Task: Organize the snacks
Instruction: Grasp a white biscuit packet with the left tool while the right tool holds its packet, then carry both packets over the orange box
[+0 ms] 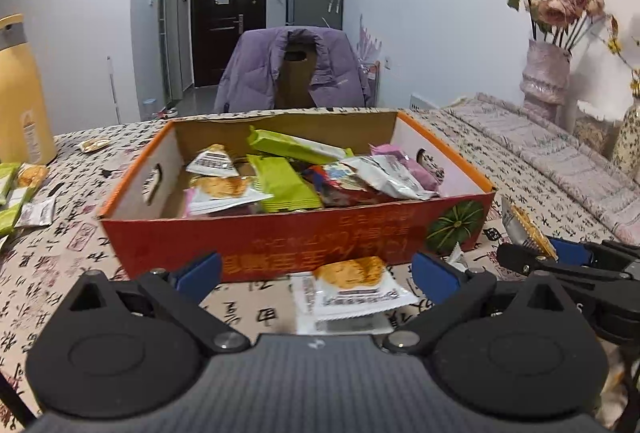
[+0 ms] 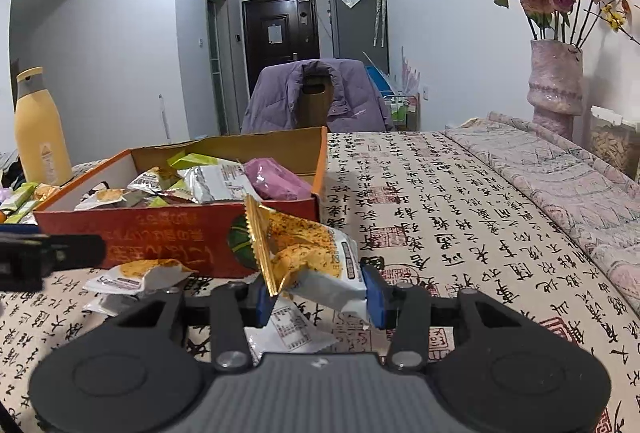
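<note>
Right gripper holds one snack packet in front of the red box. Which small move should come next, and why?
Probably lift the right gripper forward over the box wall: its jaws are shut on a snack packet, and the box just ahead, open-topped, already holds other snacks.

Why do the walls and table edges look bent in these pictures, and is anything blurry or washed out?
Both wrist views use a fisheye lens, so straight lines bow toward the edges. Left wrist view: the snack packet between the open left gripper looks smeared, and the ceiling top left is blown out white. Right wrist view: ceiling glare again; the packet in the right gripper is fairly sharp.
</note>
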